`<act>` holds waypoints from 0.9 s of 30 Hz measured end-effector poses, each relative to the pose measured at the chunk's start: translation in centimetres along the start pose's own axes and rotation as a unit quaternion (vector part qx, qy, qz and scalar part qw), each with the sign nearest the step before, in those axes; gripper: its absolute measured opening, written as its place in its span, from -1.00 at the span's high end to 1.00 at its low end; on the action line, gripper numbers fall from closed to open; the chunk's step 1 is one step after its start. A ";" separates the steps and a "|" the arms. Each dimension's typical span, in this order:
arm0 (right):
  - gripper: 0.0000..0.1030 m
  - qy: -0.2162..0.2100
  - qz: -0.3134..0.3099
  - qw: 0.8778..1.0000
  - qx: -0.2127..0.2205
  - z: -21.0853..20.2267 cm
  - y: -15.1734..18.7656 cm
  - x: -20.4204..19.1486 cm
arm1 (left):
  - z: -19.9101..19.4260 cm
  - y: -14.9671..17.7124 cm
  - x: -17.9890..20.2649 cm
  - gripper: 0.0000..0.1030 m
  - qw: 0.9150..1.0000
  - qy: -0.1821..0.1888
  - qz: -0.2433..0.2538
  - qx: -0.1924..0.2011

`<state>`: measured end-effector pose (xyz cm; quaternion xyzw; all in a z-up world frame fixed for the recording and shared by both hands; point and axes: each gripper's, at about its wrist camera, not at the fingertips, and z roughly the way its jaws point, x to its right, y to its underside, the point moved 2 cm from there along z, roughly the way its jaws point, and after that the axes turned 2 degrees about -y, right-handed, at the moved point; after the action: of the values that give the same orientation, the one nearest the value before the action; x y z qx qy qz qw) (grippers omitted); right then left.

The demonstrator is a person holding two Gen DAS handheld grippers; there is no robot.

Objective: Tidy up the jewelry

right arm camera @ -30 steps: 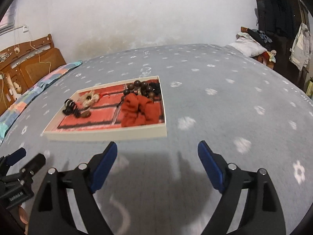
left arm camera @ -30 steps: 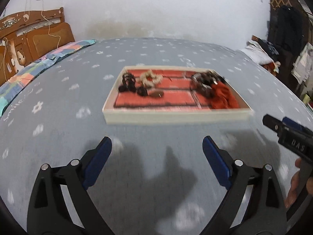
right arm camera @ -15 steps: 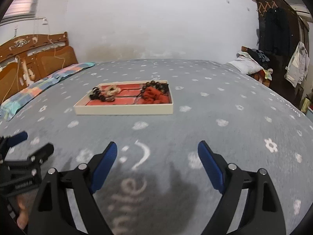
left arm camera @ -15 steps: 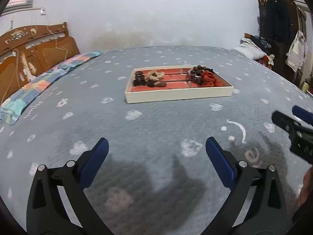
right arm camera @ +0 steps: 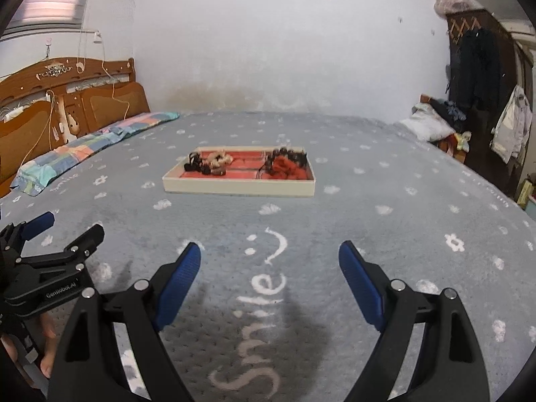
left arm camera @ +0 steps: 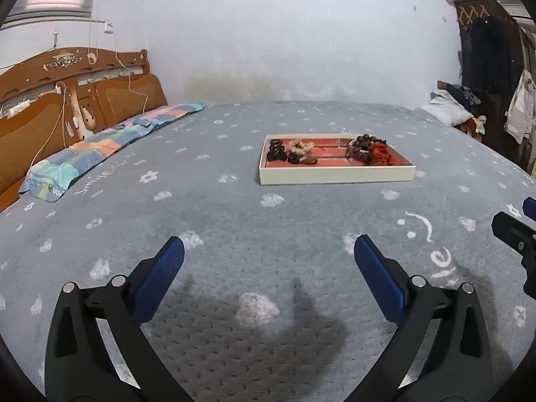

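A cream tray (left arm camera: 335, 175) with a red lining lies on the grey bed cover, far ahead of both grippers; it also shows in the right wrist view (right arm camera: 234, 187). In it lie a black hair tie (left arm camera: 276, 150), a beige scrunchie (left arm camera: 299, 145), a dark bead bracelet (left arm camera: 360, 145) and a red scrunchie (left arm camera: 380, 154). My left gripper (left arm camera: 268, 254) is open and empty above the cover. My right gripper (right arm camera: 269, 261) is open and empty, to the right of the left one (right arm camera: 60, 234).
The bed cover (left arm camera: 234, 227) is grey with white flowers and "Smile" lettering (right arm camera: 258, 328). A patchwork pillow (left arm camera: 110, 147) and a wooden headboard (left arm camera: 67, 93) are at the left. A dark coat rack (left arm camera: 485, 50) and piled clothes (left arm camera: 452, 107) stand at the right.
Both grippers have pulled back and up from the tray, which now looks smaller and farther away. Both stay open and empty.
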<state>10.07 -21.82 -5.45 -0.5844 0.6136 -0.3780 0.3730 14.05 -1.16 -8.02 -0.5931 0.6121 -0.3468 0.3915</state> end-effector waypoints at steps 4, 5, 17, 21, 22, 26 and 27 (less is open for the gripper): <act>-0.64 -0.002 0.004 1.000 0.014 -0.9 -0.4 0.0 | -0.6 -0.3 0.1 -0.91 1.000 0.008 -0.001 0.017; -0.66 -0.001 0.007 1.000 0.018 -1.1 -0.6 0.1 | -0.7 -0.5 0.1 -0.91 1.000 0.012 -0.003 0.020; -0.83 0.015 0.017 0.999 0.035 -1.8 -1.9 0.7 | -2.8 -3.0 0.4 -0.91 0.999 0.029 -0.005 0.035; -0.84 0.016 0.020 0.999 0.035 -1.8 -2.0 0.8 | -3.3 -3.9 0.7 -0.91 0.999 0.027 -0.001 0.040; -0.84 0.014 0.023 0.999 0.034 -1.7 -2.1 0.9 | -3.3 -4.0 0.8 -0.91 0.999 0.020 0.004 0.040; -0.84 0.016 0.022 0.999 0.038 -1.8 -2.2 0.9 | -4.0 -4.3 0.9 -0.91 0.998 0.010 0.005 0.055; -0.84 0.016 0.022 0.999 0.036 -1.7 -2.2 0.9 | -4.1 -4.4 0.7 -0.91 0.998 0.012 0.002 0.057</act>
<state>9.46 -22.72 -2.78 -0.5508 0.6179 -0.4014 0.3919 12.39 -2.31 -2.30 -0.5642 0.5972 -0.3873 0.4184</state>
